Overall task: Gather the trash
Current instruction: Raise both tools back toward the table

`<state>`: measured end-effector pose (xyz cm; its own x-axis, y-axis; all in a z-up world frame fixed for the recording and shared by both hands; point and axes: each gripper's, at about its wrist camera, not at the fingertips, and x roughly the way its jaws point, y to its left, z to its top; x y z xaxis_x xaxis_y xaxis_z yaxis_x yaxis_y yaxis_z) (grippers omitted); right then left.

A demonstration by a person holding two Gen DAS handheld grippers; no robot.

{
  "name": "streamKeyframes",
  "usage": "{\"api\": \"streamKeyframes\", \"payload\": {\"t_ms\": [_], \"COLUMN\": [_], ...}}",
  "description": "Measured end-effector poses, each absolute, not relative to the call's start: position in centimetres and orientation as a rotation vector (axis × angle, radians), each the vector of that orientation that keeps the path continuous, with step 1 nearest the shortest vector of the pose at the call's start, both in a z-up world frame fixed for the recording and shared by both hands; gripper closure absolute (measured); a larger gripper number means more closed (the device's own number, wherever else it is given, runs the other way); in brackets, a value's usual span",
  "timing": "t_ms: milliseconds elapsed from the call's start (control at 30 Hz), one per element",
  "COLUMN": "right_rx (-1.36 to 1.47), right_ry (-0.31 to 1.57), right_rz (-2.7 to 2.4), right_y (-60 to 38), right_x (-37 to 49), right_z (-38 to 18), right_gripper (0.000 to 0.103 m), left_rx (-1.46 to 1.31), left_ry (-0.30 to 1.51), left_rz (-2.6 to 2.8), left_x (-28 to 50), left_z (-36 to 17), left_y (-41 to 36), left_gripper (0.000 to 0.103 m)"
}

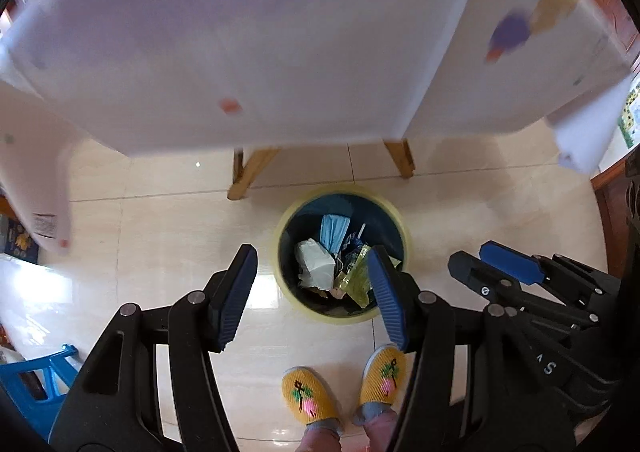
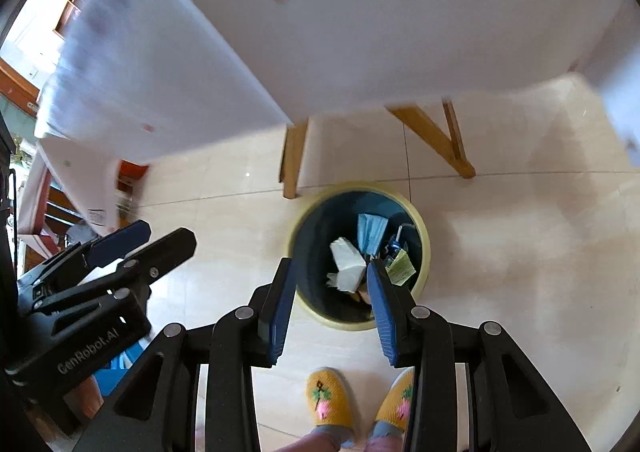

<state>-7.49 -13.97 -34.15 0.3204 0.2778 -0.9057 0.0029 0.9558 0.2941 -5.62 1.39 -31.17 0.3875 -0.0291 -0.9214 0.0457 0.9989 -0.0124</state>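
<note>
- Round dark-blue trash bin w/ pale yellow rim [image 1: 394,220] stands upright on the cream tiled floor [image 1: 160,236], mouth facing up at both cams, just past the near pads of both grippers.
- In bin: 1 light-blue pleated face mask [image 1: 334,232] at far side, long axis running near–far; 1 crumpled white tissue [image 1: 316,262] left of centre; 1 yellow-green clear wrapper [image 1: 356,280] at right, tilted; some dark-blue printed scraps, too small to count.
- Left gripper [image 1: 312,292]: 2 blue-padded fingers spread wide, nothing between them; right pad overlaps the bin rim in view.
- Right gripper [image 2: 330,306]: spread apart too, empty, both pads in front of the bin's near edge.
- White tabletop cloth w/ coloured dots [image 1: 260,32] hangs over the far side, blurred; 2 wooden legs [image 1: 250,172] touch the floor just beyond the bin.
- 2 yellow knitted slippers w/ pink-green flowers [image 1: 308,396] near the bottom edge, toes toward the bin.
- Blue plastic stool [image 1: 36,376] at near left, partly hidden.
</note>
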Motion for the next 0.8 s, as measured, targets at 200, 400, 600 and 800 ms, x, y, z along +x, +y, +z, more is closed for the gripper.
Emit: {"api": "streamKeyframes", "payload": {"t_ms": [200, 400, 600, 800], "right_rx": [0.26, 0.258, 0.266, 0.261], "right_ry": [1.182, 1.106, 1.045, 0.979], "right_rz": [0.178, 0.174, 0.177, 0.159], "right_y": [-13.7, -13.3, -12.5, -11.2], "right_x": [-8.5, -9.3, -10.2, -11.0], "right_z": [-25.5, -16.2, -8.8, -3.0], "right_gripper": [0.066, 0.066, 0.065, 0.057], "left_rx": [-0.006, -0.017, -0.005, 0.02], "left_ry": [1.139, 1.089, 1.023, 0.937], "left_rz": [-0.072, -0.118, -0.173, -0.206], "left_x": [-6.5, -7.6, -8.4, -8.9], "left_z": [-22.9, -15.3, -7.9, -1.5], "left_y": [2.0, 1.9, 1.8, 2.3], "left_gripper": [0.049, 0.049, 0.049, 0.049]}}
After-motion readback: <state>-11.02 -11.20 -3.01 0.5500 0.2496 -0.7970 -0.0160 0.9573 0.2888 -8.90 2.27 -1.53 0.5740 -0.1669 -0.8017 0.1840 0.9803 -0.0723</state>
